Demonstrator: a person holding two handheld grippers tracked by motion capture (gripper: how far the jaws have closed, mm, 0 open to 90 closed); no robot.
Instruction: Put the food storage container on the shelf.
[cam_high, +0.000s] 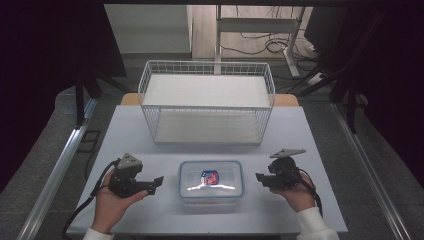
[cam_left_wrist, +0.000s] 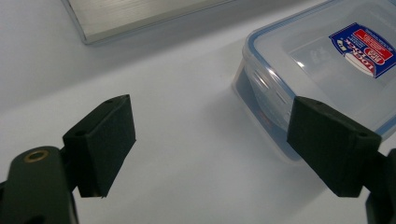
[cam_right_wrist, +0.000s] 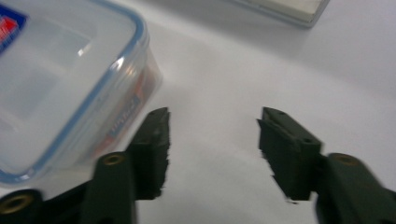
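Two grippers flank the box (cam_high: 211, 180), which sits lid-on at the worktop's (cam_high: 130, 135) near edge, in front of the wire basket (cam_high: 207, 102). Left gripper (cam_high: 159, 180) and right gripper (cam_high: 259, 178) point inward at its short sides, jaws wide, touching nothing; likely set for a two-sided lift. Both hands cradle them low, palms up.

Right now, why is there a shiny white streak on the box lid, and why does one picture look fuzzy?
In the high view, the streak on the box is glare from a lamp overhead, and the room around the table is dark. In the right gripper view, the box and the jaws look soft and blurred. In the left gripper view, the box is sharper, and its label can be made out.
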